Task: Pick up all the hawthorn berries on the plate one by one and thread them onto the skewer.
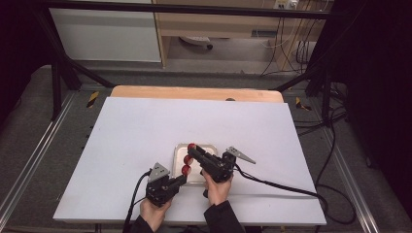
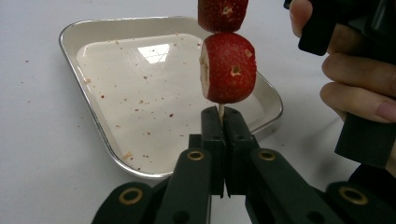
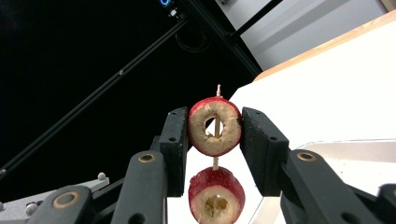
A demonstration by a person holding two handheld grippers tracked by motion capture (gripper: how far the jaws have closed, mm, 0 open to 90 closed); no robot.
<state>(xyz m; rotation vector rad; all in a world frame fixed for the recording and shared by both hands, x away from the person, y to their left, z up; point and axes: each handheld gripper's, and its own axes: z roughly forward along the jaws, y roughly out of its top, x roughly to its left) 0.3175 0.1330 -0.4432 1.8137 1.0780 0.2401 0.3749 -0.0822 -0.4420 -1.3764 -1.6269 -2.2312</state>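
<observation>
Left tool (image 1: 180, 180): you have it clenched on the bare lower end of the skewer (image 2: 220, 112), jaws pressed together around the stick just under the lowest fruit piece.
Skewer: a thin wooden stick, held off the surface (image 1: 145, 126) over the near part of the tray; in the right gripper view its tip pokes out above the top piece.
Fruit pieces: three red rounds with pale cut faces and cored centres, threaded along the stick. The lowest (image 2: 229, 67) sits just above your left tool's jaws, the next (image 2: 222, 14) is close above it, and the top one (image 3: 215, 126) is at the far end.
Tray (image 2: 93, 116): a shallow metal tray with rounded corners, resting on the white surface. It holds no whole pieces, only scattered red specks and crumbs (image 2: 144, 116) on its pale floor. A few specks also lie on the surface beside its left rim.
Right tool (image 1: 192, 148): you are grasping the top fruit piece with it, one jaw on each side of the round, cut face toward its camera.
Right hand (image 1: 217, 189): wrapped around the tool's handle, just beside the tray's near right edge.
</observation>
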